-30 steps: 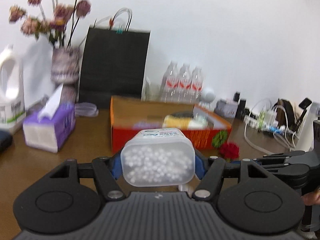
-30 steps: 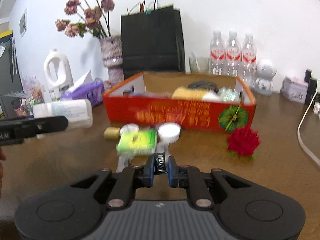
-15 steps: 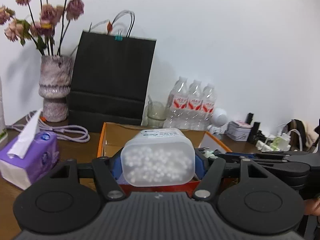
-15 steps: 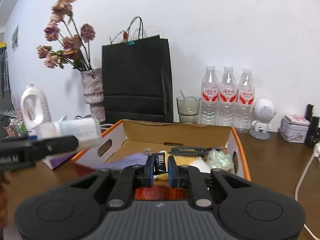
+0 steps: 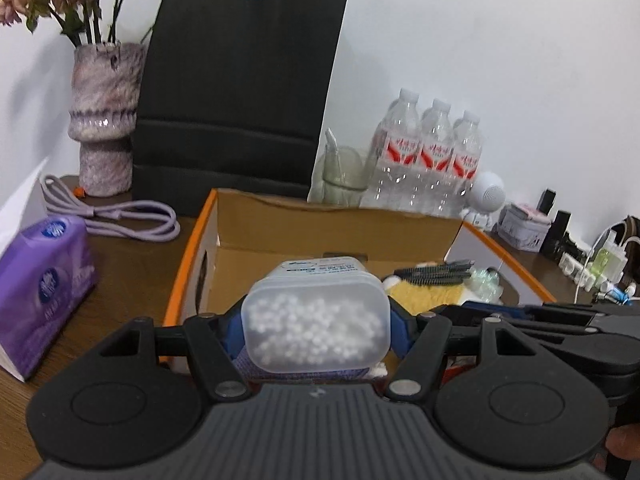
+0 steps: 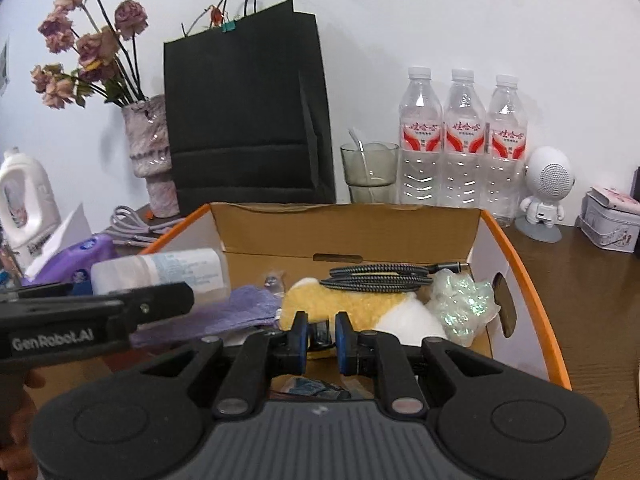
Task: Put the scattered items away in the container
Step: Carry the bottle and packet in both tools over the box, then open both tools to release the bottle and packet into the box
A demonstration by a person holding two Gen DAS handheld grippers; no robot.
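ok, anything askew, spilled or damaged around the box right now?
Nothing stands out. The cotton swab tub is closed and held squarely in the left tongs over the orange box; no spill visible.

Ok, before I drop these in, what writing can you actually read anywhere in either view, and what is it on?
"GenRobot.AI": white lettering on the side of the black left gripper.
"娃哈哈": red labels of the three clear plastic water bottles.
Blue print on the clear plastic cotton-swab tub held in the left gripper: too blurred.
White logo on the purple tissue pack: unreadable.
Label on the white detergent jug: too small.
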